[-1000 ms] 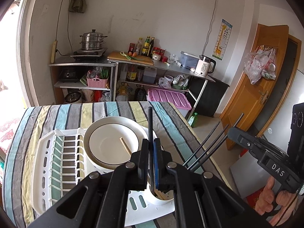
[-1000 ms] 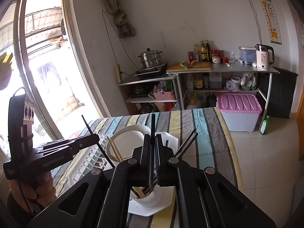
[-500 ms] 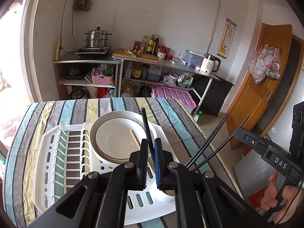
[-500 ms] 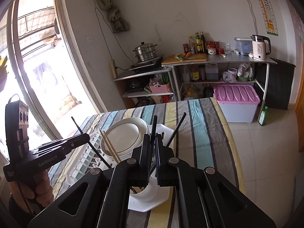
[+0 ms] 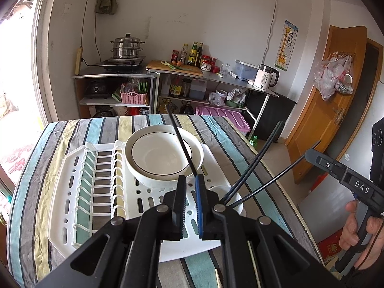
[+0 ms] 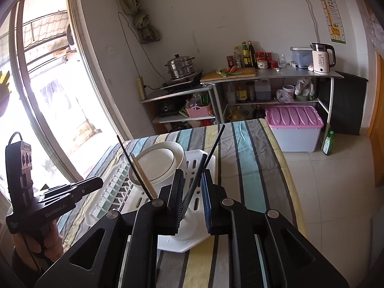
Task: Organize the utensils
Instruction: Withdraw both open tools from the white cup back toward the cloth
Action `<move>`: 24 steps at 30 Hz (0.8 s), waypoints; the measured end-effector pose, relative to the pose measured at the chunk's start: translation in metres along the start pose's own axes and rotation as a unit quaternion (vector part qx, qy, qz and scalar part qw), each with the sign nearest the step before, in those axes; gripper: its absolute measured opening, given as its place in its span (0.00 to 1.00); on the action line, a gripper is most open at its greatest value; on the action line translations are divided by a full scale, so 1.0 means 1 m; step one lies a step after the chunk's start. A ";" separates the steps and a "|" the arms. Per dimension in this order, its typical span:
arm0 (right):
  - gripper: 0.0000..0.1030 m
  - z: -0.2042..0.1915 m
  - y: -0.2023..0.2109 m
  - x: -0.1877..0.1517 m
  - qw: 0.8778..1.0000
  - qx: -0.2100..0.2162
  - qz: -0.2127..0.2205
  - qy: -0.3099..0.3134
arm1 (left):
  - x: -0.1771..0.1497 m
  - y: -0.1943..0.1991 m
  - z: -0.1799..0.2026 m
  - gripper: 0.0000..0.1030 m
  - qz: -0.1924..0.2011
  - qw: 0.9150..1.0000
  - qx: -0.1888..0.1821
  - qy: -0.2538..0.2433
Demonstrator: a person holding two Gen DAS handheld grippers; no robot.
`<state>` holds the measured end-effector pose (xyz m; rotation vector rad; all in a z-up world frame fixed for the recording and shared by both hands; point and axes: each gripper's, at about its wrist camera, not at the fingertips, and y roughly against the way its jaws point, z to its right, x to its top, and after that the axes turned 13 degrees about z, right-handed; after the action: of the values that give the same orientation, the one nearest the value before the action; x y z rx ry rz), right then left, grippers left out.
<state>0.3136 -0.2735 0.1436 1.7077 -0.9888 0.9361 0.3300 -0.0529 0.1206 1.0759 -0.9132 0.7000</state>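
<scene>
A white utensil cup [image 5: 236, 192] [image 6: 189, 225] stands at the near right corner of the white drying rack [image 5: 79, 192] [image 6: 112, 194]. Several black chopsticks [image 5: 252, 165] [image 6: 211, 148] and a wooden pair [image 6: 144, 177] lean out of it. My left gripper [image 5: 190, 177] [image 6: 99, 182] is open by a narrow gap with nothing between the pads. One black chopstick [image 5: 180, 141] rises just past its blue pad. My right gripper [image 6: 192, 171] [image 5: 309, 153] is opening. Two black chopsticks stand loose between its pads.
Two stacked white bowls [image 5: 163, 156] [image 6: 156, 163] sit in the rack behind the cup. The striped tablecloth [image 5: 60, 144] ends close to the right of the rack, with tiled floor and a purple-lidded box [image 6: 295, 120] beyond. Kitchen shelves line the back wall.
The right jaws, shut on black chopsticks before, have parted around them. The left gripper has let go of its black chopstick and drawn back from it. Both hands shifted slightly.
</scene>
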 end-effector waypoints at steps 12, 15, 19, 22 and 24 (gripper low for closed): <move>0.15 -0.015 0.047 -0.017 1.000 0.016 0.020 0.010 | -0.037 0.057 -0.009 0.08 0.020 1.000 0.010 0.005; 0.15 -0.023 0.067 -0.030 0.999 0.022 0.027 0.018 | -0.054 0.080 -0.009 0.08 0.030 0.999 0.019 0.000; 0.15 -0.035 0.094 -0.050 0.998 0.033 0.036 0.032 | -0.077 0.110 -0.009 0.08 0.042 0.999 0.024 -0.004; 0.15 -0.041 0.107 -0.066 0.998 0.035 0.032 0.035 | -0.091 0.129 -0.009 0.08 0.047 0.998 0.027 -0.007; 0.15 -0.045 0.115 -0.076 0.998 0.037 0.029 0.035 | -0.099 0.141 -0.008 0.08 0.051 0.998 0.032 -0.012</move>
<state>0.1727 -0.2448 0.1266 1.7018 -0.9732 1.0752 0.1678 -0.0033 0.0913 1.1016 -0.9769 0.8058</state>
